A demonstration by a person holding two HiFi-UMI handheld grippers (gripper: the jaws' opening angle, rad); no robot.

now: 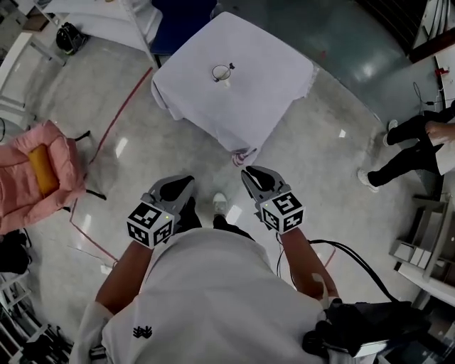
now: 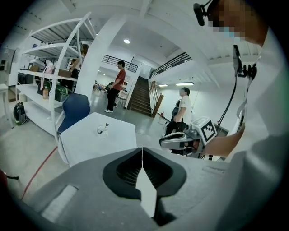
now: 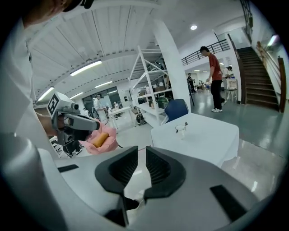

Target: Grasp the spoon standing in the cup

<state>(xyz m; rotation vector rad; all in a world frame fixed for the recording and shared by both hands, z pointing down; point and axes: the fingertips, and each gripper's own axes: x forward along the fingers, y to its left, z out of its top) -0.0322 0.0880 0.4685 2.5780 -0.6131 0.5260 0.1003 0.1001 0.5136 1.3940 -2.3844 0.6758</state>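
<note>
A clear cup (image 1: 222,72) with a spoon (image 1: 231,67) standing in it sits near the middle of a table under a white cloth (image 1: 249,99), a few steps ahead of me. Both grippers are held low at my waist, far short of the table. My left gripper (image 1: 185,180) has its jaws touching at the tips, with nothing in them. My right gripper (image 1: 250,173) shows a narrow gap between its jaws, which are empty. The cup (image 3: 180,129) and spoon (image 3: 185,124) appear small beyond the right gripper (image 3: 141,153). In the left gripper view the cup (image 2: 102,130) lies beyond the left gripper (image 2: 142,151).
A pink chair with an orange cushion (image 1: 35,174) stands at the left. A blue chair (image 1: 181,21) is behind the table, and a red cable (image 1: 114,121) runs across the floor. A seated person's legs (image 1: 412,146) are at the right. White shelving (image 3: 149,90) and a standing person (image 3: 216,79) are farther off.
</note>
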